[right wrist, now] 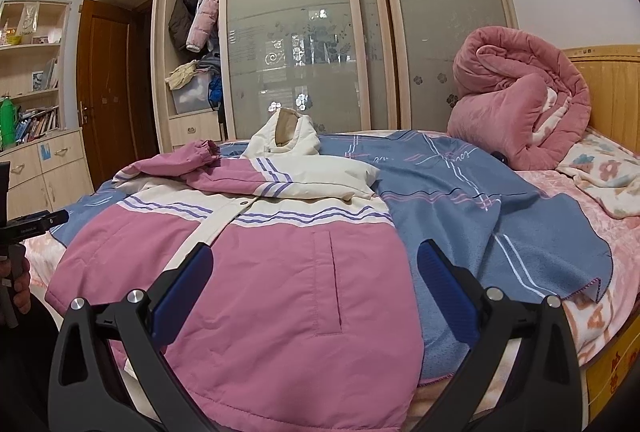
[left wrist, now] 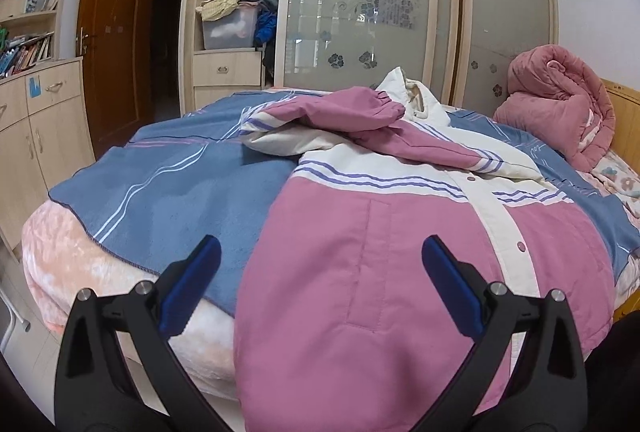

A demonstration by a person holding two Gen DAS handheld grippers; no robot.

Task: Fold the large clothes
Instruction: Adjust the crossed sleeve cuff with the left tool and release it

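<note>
Pink-and-cream jacket (left wrist: 400, 272) hem nearest, both grippers' jaws spread, blue blanket (right wrist: 480, 216) beneath

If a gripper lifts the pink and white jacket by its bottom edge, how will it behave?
The jacket will probably flop and drape: its sleeve already lies limp across the chest. It looks padded, so likely bulky yet light. The smooth shell may slip.

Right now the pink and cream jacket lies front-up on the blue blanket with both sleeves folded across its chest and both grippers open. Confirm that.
Not quite: both views show only one sleeve folded across the jacket. The blue blanket and open left gripper and right gripper are right.
</note>
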